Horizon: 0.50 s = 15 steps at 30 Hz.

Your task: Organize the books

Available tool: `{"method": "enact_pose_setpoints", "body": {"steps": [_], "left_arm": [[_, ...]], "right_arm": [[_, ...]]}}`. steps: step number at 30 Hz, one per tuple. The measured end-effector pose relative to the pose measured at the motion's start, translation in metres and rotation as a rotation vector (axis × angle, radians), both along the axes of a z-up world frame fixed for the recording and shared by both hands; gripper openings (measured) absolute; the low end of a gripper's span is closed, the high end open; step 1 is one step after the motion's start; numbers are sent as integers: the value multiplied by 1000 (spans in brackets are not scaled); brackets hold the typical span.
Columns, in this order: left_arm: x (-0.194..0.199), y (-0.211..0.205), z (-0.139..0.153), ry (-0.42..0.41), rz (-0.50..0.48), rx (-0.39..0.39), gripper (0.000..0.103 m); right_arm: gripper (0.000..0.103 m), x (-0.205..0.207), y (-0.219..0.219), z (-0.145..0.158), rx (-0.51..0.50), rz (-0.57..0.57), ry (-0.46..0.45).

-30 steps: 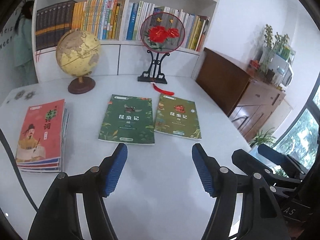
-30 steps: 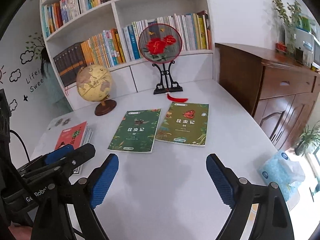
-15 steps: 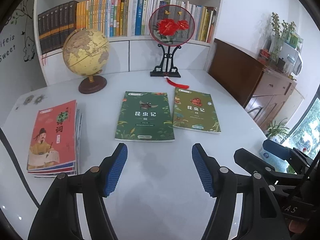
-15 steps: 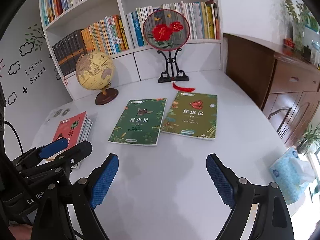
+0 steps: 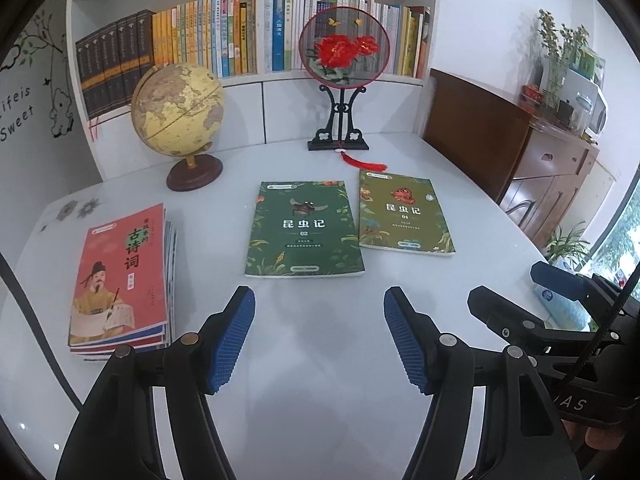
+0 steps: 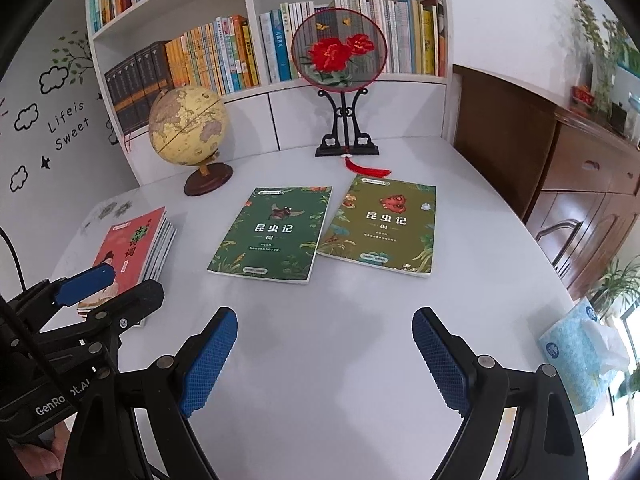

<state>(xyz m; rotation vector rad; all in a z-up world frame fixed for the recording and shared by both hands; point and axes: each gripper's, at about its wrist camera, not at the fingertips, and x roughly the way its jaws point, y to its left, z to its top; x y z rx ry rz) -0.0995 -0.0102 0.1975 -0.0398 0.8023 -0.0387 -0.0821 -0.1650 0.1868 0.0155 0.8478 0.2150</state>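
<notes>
Two green paperbacks lie flat side by side on the white table: a dark green book and, to its right, an olive green book. At the left sits a stack of books with a red cover on top. My left gripper hovers open over bare table, just short of the dark green book's near edge. My right gripper stands open and wide, also empty, short of both green books. Each gripper shows at the side of the other's view.
A globe and a round embroidered fan on a black stand stand at the table's back, before a filled bookshelf. A wooden cabinet is at the right. A blue tissue pack lies near the right edge.
Both views have dipped and come slightly nearer the table, so the books sit lower and larger. The left view has swung, losing the person at the far left. Jaws unchanged.
</notes>
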Motion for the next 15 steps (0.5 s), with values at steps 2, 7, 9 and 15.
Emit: {"method": "enact_pose_setpoints", "body": {"steps": [2,7,9,15], "left_arm": [[-1,1,-1,2,1,2,65],[-5,2,-1,2,13,11,65],[-6,2,0,-1,17,18,65],[-8,2,0,8,29,26,66]], "right_arm": [[88,-1,1,0,5,1,-2],[88,-3,3,-1,6,12,7],[88,-4,3,-1,6,16,6],[88,-4,4,-1,12,22,12]]}}
